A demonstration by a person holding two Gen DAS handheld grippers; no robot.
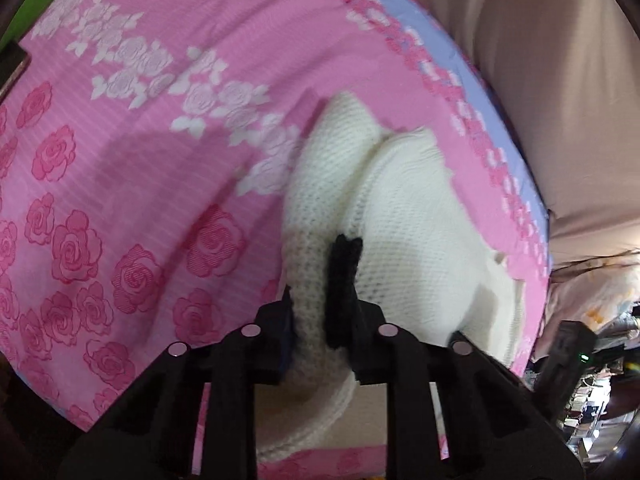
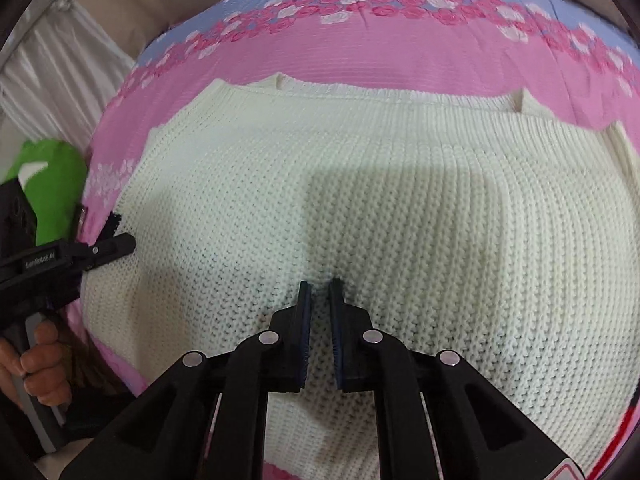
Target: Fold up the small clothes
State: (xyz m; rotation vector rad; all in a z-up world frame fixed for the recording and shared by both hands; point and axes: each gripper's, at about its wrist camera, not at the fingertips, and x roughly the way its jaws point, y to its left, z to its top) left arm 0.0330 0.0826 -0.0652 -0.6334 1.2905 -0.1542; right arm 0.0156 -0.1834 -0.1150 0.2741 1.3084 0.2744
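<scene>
The cream knit sweater (image 2: 360, 200) is spread on the pink rose-patterned bedsheet (image 1: 160, 160). Its black-trimmed edge is pinched by the left gripper (image 1: 320, 320). Its middle is nipped by the near-closed right gripper (image 2: 320, 292). A green object (image 2: 52, 184) lies beyond the left gripper.

A cream knit sweater (image 2: 380, 200) is spread over a pink rose-print sheet (image 2: 360, 52). In the right wrist view its ribbed edge is seen running along the far side, the body lying mostly flat. In the left wrist view one end (image 1: 384, 208) is seen bunched into rounded folds and lifted, and a small black knit trim (image 1: 342, 276) is attached there.
</scene>
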